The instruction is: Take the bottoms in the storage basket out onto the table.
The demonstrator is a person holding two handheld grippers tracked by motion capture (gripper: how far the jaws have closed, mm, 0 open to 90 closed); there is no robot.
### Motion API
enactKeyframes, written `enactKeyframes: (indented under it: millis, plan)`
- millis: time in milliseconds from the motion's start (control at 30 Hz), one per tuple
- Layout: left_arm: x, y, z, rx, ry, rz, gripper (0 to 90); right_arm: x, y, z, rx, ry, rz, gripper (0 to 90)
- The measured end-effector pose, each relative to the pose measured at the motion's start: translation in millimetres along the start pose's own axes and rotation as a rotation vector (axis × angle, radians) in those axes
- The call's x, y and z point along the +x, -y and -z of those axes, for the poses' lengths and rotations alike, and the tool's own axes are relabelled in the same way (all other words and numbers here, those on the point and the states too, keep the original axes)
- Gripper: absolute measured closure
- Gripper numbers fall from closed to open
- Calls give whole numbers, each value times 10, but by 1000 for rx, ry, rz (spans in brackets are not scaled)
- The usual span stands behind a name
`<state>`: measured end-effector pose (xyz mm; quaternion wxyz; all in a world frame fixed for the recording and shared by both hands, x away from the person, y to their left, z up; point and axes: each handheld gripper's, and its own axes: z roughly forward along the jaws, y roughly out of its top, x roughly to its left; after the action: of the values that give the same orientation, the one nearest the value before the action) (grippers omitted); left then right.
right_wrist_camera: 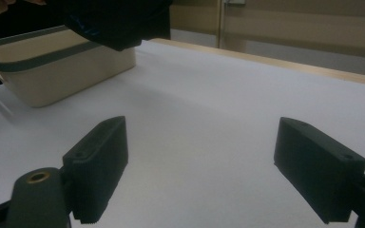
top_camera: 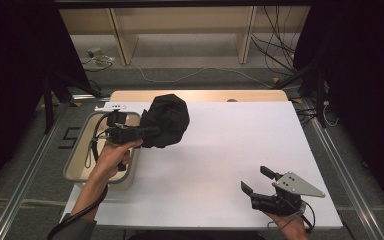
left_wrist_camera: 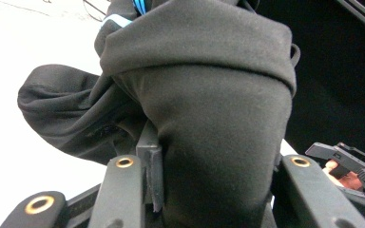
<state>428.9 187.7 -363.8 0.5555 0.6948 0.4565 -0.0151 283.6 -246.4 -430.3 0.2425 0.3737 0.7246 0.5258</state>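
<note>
A bundled black garment (top_camera: 166, 120) hangs in the air over the left part of the white table, next to the beige bin (top_camera: 78, 150). My left gripper (top_camera: 147, 132) is shut on it; in the left gripper view the black cloth (left_wrist_camera: 209, 118) bulges between the two jaws. My right gripper (top_camera: 257, 182) rests low at the table's front right, open, with nothing between its fingers (right_wrist_camera: 100, 161). In the right gripper view the garment (right_wrist_camera: 119, 19) hangs above the bin (right_wrist_camera: 43, 71) at the far left.
The white table sheet (top_camera: 230, 145) spreads between the two grippers. The bin stands at the table's left edge. A wooden strip (top_camera: 200, 95) runs along the far edge, with shelves and cables on the floor behind.
</note>
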Motion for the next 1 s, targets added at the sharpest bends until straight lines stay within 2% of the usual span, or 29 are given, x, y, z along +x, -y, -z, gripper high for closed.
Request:
enactKeyframes:
  millis: [400,567,700,1000]
  plan:
    - [-125,59,-263,63,-11,-51,590,2,-2,-15,1,0,1,196]
    - [-124,87,-363,87,-5,-39,590,1,-2,-21,0,-1,3,196]
    - [-143,97,-436,104,-1,-49,590,-5,-2,-24,0,-3,-6,196]
    - [-160,110,-561,120,1,-46,589,-8,-1,-25,1,-4,-8,196]
